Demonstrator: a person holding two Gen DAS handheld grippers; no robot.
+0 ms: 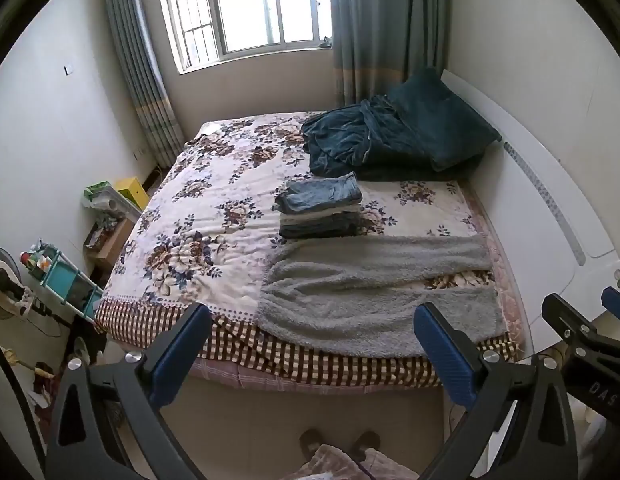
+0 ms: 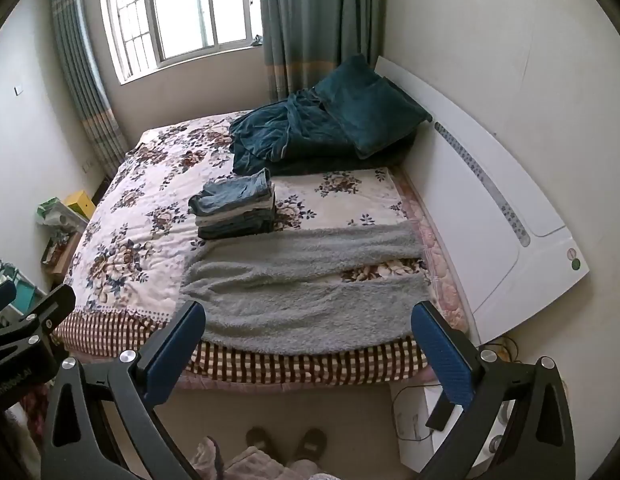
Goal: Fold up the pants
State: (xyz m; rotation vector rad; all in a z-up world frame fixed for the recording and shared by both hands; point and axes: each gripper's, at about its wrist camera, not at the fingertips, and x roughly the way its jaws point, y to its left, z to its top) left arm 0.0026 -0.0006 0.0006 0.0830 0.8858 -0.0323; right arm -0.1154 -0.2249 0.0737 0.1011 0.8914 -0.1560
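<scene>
Left wrist view: left gripper (image 1: 312, 330) w/ both blue fingers (image 1: 178, 356) spread wide, nothing btwn them, held over the floor just short of the bed's near edge. Grey fuzzy pants (image 1: 374, 296) lie flat on the bed (image 1: 170, 200), spread out unfolded, legs running toward the white headboard (image 1: 550, 216) at right, a strip of floral bedspread showing btwn the two legs. Waist end sits near the checked border of the bedspread. Just behind the pants, a stack of folded jeans (image 1: 320, 210). Further back, dark teal blanket (image 1: 394, 140) heaped by the headboard. Part of the right gripper (image 1: 582, 332) visible at far right. Person's slippers (image 1: 338, 442) on the floor below.

Right wrist view: right gripper (image 2: 310, 326) likewise spread wide, fingers (image 2: 442, 352) empty, not touching cloth, hovering in front of the bed's near edge. Pants (image 2: 298, 292) lie directly ahead, flat on the bed (image 2: 122, 208), jeans stack (image 2: 234, 210) beyond them, teal blanket (image 2: 310, 132) behind. Edge of the left gripper (image 2: 26, 316) shows at far left. Window (image 2: 178, 12) and curtains (image 2: 306, 20) at the back wall.
</scene>
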